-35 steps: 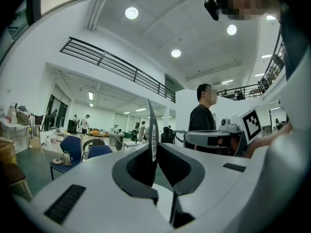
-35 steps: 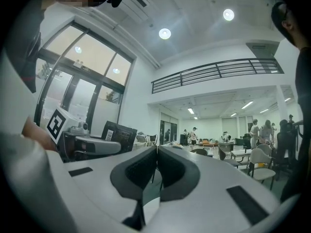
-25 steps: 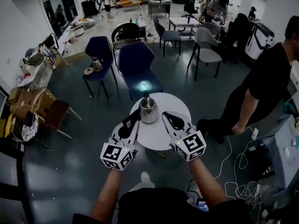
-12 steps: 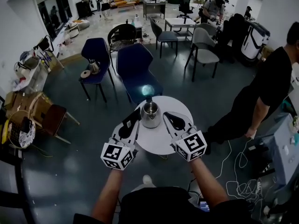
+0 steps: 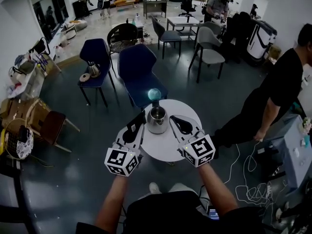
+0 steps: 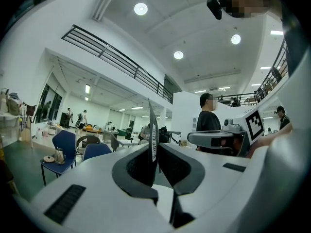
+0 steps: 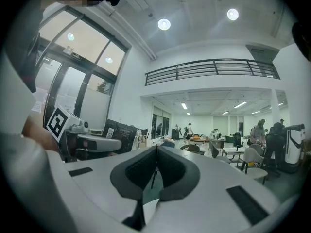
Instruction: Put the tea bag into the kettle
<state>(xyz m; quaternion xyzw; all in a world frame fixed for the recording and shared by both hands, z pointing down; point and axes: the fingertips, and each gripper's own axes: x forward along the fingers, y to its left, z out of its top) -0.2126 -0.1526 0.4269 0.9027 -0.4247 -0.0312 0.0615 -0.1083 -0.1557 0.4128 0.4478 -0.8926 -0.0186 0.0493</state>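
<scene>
Half a second on, still flanking the kettle [image 5: 157, 119] with left gripper [image 5: 138, 122] clamped on the tea bag [image 6: 152, 130] and right gripper [image 5: 176, 123] closed empty, no progress toward the drop.

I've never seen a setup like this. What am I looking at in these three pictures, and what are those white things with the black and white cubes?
There is no robot here. A person holds a hand-held gripper in each hand, and the marker cubes are part of those grippers. The head view comes from a camera on the person's head, looking steeply down. The other two views come from cameras riding on each gripper, looking along its jaws. On the round white table stands a metal kettle. The left gripper is shut on a thin, flat tea bag. The right gripper is shut with nothing in it. Both point toward the kettle.
</scene>
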